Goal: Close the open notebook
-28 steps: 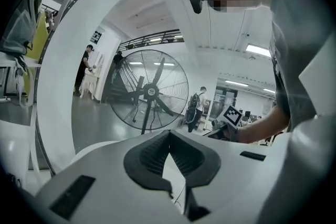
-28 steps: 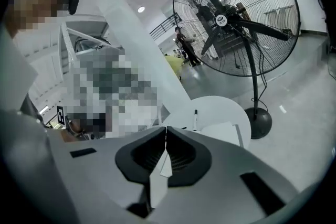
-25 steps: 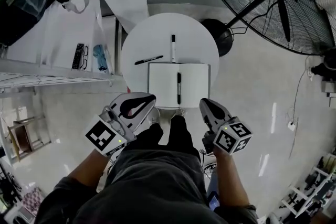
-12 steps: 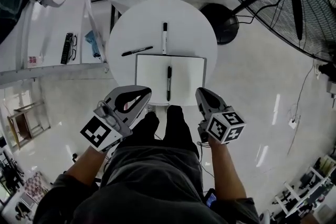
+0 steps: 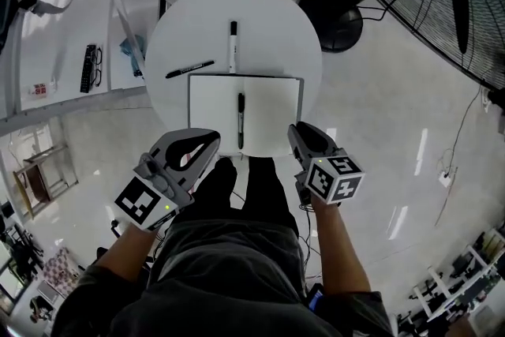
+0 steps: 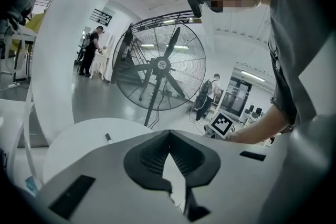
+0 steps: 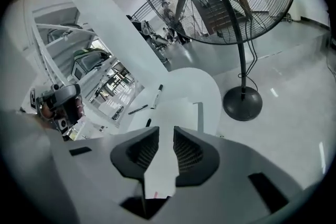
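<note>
Hovering at the near rim of the round white worktop (image 5: 177,24), both claws face the open notebook (image 5: 209,113), which lies flat just ahead of them, its left page in front of the left claw (image 5: 210,138) and its right page in front of the right claw (image 5: 297,130). The left claw's jaws meet tip to tip with nothing in them, a state that would suit pressing down on the near page to steady the book rather than picking anything up. The right claw's jaws have just been opening and now stand a narrow way apart; nothing sits between them, and only the white page shows through the gap beyond. That small opening looks like preparation to take something thin, either the right cover's edge or the black pen (image 5: 241,121) that lies along the centre fold, ahead of the right claw and toward its inner side. Judging by its place on the fold, that pen would keep the book from shutting flat, so it likely has to come off first. A marker (image 5: 233,35) and a second pen (image 5: 189,69) rest past the notebook's far edge, well apart from both claws and out of the cover's swing
</note>
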### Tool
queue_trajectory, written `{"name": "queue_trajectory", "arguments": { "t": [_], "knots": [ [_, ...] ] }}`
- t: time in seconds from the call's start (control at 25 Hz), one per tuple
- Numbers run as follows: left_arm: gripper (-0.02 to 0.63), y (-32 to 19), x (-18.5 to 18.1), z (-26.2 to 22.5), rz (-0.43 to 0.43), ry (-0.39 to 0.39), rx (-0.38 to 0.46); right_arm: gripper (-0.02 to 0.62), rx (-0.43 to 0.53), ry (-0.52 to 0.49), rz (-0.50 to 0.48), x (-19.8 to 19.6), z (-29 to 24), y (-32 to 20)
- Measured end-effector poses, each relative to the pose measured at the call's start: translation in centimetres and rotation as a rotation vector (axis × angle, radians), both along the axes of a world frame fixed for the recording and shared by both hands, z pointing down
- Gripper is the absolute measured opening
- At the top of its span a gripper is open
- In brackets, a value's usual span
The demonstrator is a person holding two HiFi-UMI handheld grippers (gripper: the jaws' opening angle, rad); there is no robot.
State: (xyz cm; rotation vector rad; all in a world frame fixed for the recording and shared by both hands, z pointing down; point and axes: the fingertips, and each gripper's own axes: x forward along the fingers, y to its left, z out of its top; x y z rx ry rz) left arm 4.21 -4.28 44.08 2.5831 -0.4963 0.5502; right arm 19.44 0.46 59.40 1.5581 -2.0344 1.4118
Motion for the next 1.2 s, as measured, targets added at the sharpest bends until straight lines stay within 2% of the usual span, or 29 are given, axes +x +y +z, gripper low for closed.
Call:
{"name": "queue_trajectory", "arguments": {
  "t": [0.16, 0.44, 0.64, 1.2],
  "knots": [
    [0.015, 0.3, 0.6, 1.0, -0.001, -0.02, -0.02, 0.111, -0.028, -0.008, 0.0, 0.8, 1.6, 0.3],
    [0.015, 0.5, 1.7, 2.6, 0.008, -0.048, -0.043, 0.201, -0.093, -0.079, -0.007, 0.8, 4.4, 1.2],
    [0.015, 0.7, 2.3, 3.2, 0.015, -0.059, -0.053, 0.236, -0.135, -0.116, -0.01, 0.5, 5.8, 1.9],
    [0.015, 1.5, 2.8, 4.1, 0.01, -0.077, -0.07, 0.255, -0.214, -0.179, -0.027, -0.2, 8.9, 3.9]
  ]
}}
